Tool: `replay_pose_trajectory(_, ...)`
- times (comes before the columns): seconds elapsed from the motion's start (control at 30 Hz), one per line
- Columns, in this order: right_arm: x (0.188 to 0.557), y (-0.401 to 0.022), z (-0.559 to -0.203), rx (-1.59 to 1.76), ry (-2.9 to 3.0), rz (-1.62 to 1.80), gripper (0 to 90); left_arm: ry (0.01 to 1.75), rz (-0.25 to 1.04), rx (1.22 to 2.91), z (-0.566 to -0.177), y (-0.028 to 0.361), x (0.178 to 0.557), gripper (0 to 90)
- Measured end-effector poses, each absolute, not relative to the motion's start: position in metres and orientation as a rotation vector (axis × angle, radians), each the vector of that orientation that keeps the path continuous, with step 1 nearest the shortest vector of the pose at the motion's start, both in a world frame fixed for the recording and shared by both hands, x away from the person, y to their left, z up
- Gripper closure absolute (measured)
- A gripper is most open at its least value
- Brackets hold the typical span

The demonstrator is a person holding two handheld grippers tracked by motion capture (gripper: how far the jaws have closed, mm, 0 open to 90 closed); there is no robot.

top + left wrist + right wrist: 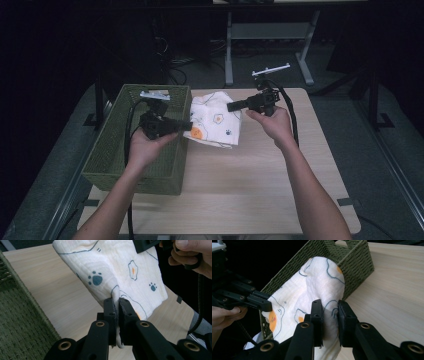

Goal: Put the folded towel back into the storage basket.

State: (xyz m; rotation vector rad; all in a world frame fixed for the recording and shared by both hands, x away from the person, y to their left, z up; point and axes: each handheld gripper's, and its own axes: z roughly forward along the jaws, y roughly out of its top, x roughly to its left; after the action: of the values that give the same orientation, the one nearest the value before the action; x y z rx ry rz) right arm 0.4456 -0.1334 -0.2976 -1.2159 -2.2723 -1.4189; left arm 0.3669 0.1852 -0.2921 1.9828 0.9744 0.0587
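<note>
A white cloth (216, 120) printed with fried eggs and paw marks hangs between my two grippers, just above the wooden table (260, 170). My left gripper (189, 124) comes from over the basket and is shut on the cloth's lower left edge; in the left gripper view a thin fold of the cloth (120, 262) sits pinched at the left gripper (117, 301). My right gripper (231, 106) holds the cloth's upper right side. In the right gripper view a thick fold of cloth (317, 285) fills the gap at the right gripper (329, 305).
A green woven basket (107, 145) stands at the table's left side, right beside the cloth; its wall (354, 262) is close behind the cloth. Bare tabletop lies in front and to the right. Table legs and cables stand in the dark beyond the far edge.
</note>
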Motion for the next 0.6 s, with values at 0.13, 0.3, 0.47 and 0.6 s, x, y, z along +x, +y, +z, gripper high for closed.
replay_pose_trajectory(0.13, 0.447, -0.128, -0.296, -1.207, -2.28, -1.416, 76.6, 0.978, 0.064, 1.975, -0.291, 0.19, 0.367, 85.9)
replay_pose_trajectory(0.3, 0.448, -0.121, -0.293, -1.2, -2.277, -1.424, 76.6, 0.983, 0.071, 1.967, -0.29, 0.198, 0.367, 85.9)
replay_pose_trajectory(0.47, 0.45, -0.116, -0.293, -1.197, -2.274, -1.424, 76.6, 0.984, 0.071, 1.962, -0.288, 0.204, 0.368, 85.9)
replay_pose_trajectory(0.6, 0.451, -0.11, -0.291, -1.195, -2.273, -1.425, 76.6, 0.988, 0.074, 1.955, -0.288, 0.208, 0.369, 85.9)
